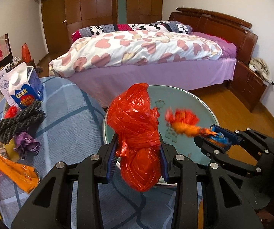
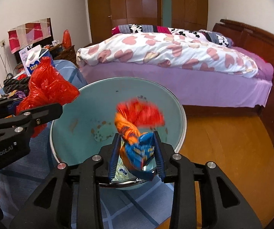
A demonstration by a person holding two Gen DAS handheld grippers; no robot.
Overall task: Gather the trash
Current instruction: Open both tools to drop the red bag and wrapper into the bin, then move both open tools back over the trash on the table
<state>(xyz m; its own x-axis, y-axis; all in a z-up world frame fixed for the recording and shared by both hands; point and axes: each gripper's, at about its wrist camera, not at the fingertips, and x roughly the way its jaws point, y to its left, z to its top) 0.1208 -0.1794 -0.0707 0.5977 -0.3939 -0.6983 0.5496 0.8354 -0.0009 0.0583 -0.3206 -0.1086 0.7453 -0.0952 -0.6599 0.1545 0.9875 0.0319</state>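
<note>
Legibly, "LOOK" on carton (image 1: pixel 23 87); left gripper (image 1: pixel 138 148) clamps red bag (image 1: pixel 135 118); right gripper (image 2: pixel 137 150) fingers around blue-orange wrapper (image 2: pixel 138 148).

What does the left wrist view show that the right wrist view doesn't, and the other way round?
Only the left wrist view shows the loose litter at the table's left: an orange wrapper, a crumpled purple wrapper, and the wooden nightstand beside the bed.

Only the right wrist view shows the blue snack packet between the right gripper's fingers, and a wall socket.

Both show the teal basin, the left gripper clamped on the red plastic bag, the milk carton, the dark rope bundle and the bed.
</note>
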